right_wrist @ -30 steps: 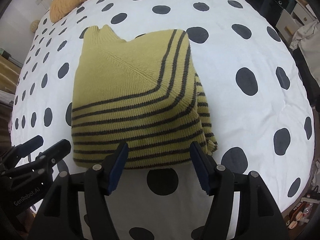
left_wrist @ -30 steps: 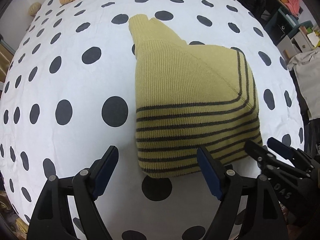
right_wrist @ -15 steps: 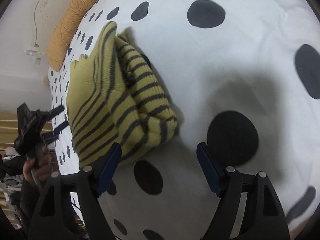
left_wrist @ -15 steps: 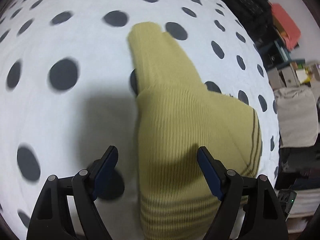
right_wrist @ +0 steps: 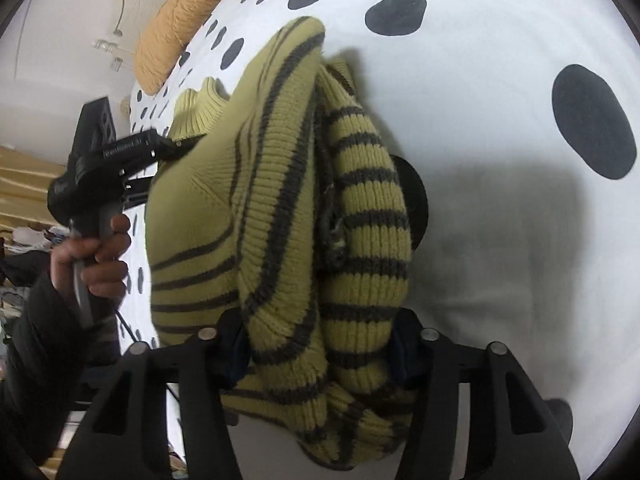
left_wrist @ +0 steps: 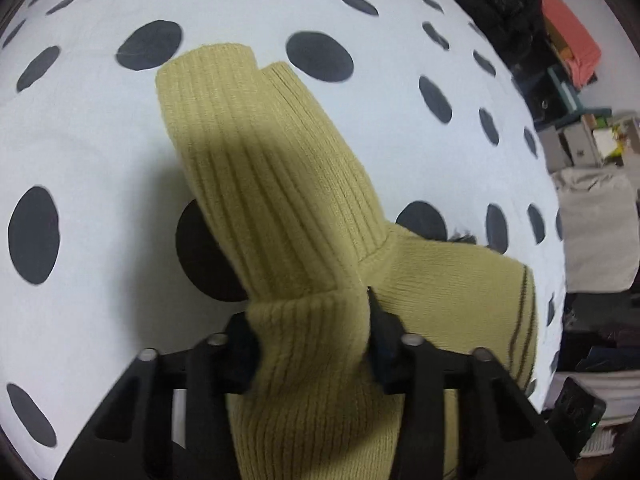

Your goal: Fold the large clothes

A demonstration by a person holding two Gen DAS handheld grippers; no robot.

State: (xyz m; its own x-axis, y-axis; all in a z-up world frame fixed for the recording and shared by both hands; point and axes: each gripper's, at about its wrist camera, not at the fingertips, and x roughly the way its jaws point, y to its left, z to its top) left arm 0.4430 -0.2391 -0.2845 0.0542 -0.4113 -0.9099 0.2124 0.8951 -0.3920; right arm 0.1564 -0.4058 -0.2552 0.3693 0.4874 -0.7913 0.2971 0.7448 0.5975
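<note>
A folded mustard-yellow knit sweater (left_wrist: pixel 280 184) with dark stripes lies on a white bed cover with black dots (left_wrist: pixel 88 136). My left gripper (left_wrist: pixel 310 338) is shut on the sweater's plain ribbed edge near the collar side. My right gripper (right_wrist: pixel 320 344) is shut on the striped, bunched edge of the sweater (right_wrist: pixel 288 200) at the opposite side. In the right wrist view the left gripper (right_wrist: pixel 168 148), held by a hand, bites the sweater's far edge. The fingertips of both grippers are buried in the knit.
An orange pillow (right_wrist: pixel 180 20) lies at the head of the bed. Beside the bed stand a black bag (left_wrist: pixel 496 4), orange-red folded cloth (left_wrist: pixel 572 36), boxes and a pale cloth heap (left_wrist: pixel 592 224). A wall is at the right wrist view's upper left.
Both grippers moved in from the near side of the sweater to its two opposite edges and closed on it. They were open before; now each holds bunched knit.
</note>
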